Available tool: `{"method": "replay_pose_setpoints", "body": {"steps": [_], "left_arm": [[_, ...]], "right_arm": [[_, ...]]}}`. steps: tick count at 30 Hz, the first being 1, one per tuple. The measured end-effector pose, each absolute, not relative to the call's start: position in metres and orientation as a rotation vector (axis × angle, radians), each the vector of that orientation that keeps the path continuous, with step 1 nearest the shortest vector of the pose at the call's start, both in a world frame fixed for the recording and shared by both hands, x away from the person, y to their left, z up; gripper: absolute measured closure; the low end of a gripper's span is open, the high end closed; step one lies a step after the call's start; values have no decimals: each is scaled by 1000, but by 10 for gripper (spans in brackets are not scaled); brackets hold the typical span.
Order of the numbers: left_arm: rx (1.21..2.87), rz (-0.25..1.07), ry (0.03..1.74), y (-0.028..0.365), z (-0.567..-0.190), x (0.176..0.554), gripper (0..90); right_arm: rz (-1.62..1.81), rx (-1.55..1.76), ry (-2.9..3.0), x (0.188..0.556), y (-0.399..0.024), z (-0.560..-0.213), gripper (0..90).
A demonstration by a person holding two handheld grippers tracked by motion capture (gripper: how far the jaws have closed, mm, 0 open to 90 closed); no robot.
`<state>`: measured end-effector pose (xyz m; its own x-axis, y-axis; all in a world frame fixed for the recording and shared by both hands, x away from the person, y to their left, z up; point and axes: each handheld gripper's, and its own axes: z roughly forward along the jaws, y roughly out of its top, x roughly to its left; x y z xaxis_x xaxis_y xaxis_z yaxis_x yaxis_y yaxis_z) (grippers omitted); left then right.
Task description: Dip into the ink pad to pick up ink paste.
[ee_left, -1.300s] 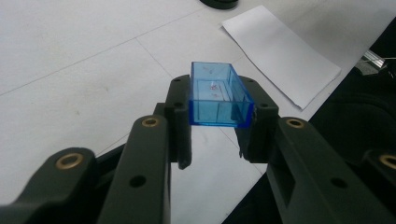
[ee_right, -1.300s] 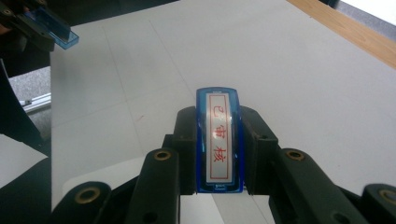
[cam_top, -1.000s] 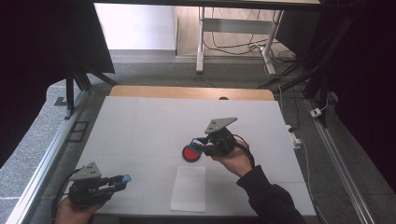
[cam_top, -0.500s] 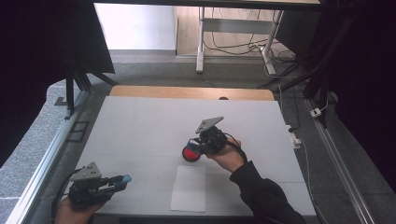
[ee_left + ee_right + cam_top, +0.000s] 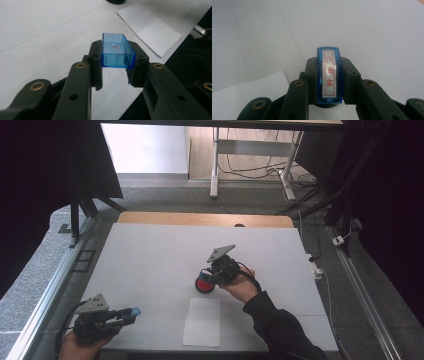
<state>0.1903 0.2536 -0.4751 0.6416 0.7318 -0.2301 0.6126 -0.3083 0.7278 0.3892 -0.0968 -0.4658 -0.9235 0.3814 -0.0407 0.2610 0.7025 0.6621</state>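
Since the earlier frame our right gripper [image 5: 212,279], clenched on the blue stamp [image 5: 329,77], is sinking over the red ink pad [image 5: 204,284], so we are pressing squarely while the left gripper [image 5: 115,67] is gripping the blue cap [image 5: 116,51] aside.

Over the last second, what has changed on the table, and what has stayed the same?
The right gripper, shut on the blue stamp, has moved down and slightly toward the person, onto the red ink pad. The left gripper keeps its place, holding the blue cap. The white paper has not shifted.
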Motion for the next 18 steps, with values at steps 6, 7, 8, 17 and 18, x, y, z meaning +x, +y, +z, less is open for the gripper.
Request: {"method": "replay_pose_setpoints", "body": {"steps": [6,7,8,17,18], "left_arm": [[2026,181,1047,254,-475,190,683],[2026,181,1047,254,-475,190,683],[2026,179,1047,254,-475,190,684],[2029,178,1043,253,-475,190,683],[2029,178,1043,253,-475,190,683]], "right_arm": [[1005,525,2741,392,-95,-471,714],[1001,526,2741,393,-95,-471,714],[996,527,2743,394,-95,-472,714],[968,540,2763,398,-93,-480,714],[959,542,2766,398,-93,-481,714]]}}
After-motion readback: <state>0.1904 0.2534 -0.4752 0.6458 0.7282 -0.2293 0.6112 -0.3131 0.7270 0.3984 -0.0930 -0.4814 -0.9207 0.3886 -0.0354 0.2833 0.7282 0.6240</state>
